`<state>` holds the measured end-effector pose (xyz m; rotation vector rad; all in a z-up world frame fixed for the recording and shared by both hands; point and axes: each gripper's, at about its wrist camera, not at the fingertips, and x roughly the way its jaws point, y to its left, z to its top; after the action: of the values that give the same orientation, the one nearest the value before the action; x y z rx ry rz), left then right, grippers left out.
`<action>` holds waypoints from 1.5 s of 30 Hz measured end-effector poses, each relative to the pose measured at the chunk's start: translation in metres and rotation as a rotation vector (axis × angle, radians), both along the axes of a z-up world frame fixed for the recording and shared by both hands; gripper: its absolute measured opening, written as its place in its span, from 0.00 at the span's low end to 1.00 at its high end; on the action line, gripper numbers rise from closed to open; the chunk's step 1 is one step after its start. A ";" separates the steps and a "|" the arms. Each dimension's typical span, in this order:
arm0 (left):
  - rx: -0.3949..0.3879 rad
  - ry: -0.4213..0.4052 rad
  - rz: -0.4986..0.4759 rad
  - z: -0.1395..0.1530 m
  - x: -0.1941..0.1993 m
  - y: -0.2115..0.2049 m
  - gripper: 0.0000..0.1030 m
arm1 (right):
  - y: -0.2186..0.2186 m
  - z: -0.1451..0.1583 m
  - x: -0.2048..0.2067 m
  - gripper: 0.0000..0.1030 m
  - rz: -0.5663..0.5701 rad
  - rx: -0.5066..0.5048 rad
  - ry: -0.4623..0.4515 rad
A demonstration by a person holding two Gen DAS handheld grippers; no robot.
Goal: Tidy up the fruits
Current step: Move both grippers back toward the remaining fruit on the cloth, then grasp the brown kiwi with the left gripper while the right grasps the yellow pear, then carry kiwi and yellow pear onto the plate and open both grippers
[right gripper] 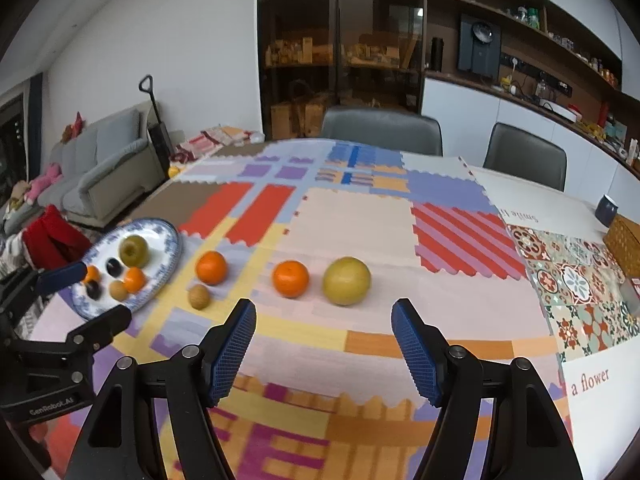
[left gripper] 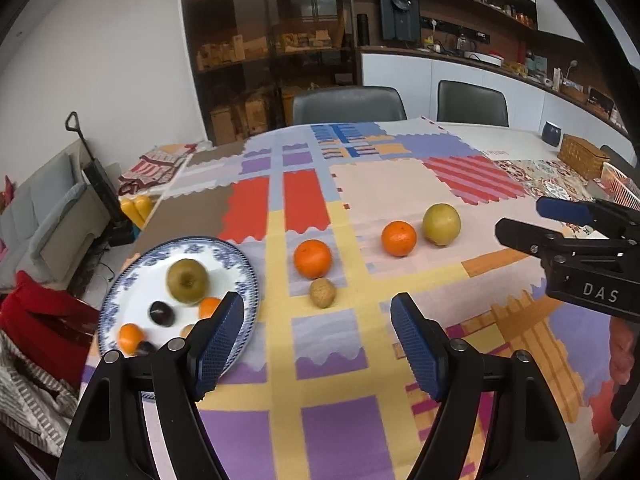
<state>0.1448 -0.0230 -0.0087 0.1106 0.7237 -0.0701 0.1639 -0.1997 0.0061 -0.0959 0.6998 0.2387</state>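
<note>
Four fruits point(right gripper: 346, 281) lie beyond open tongs point(right gripper: 324, 344) — untouched.

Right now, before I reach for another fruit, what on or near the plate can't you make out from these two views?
- Left wrist view: the near rim of the plate and a dark fruit are partly covered by the left gripper finger.
- Right wrist view: the small orange at the plate's left is partly behind the left gripper's blue pad.
- Both views: motion blur; the small brown fruit on the plate can't be identified.
</note>
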 end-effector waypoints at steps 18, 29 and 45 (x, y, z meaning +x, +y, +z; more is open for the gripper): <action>-0.029 0.154 -0.024 -0.051 0.064 -0.010 0.55 | -0.001 -0.057 0.080 0.69 0.089 -0.100 0.153; -0.044 0.209 -0.016 -0.068 0.084 -0.006 0.47 | 0.012 -0.077 0.109 0.69 0.113 -0.175 0.191; -0.067 0.238 -0.015 -0.077 0.093 -0.001 0.25 | 0.014 -0.089 0.123 0.51 0.080 -0.141 0.220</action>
<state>0.2373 -0.0236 -0.0855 0.0432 0.9572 -0.1229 0.2869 -0.1862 -0.0832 -0.2352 0.9330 0.2791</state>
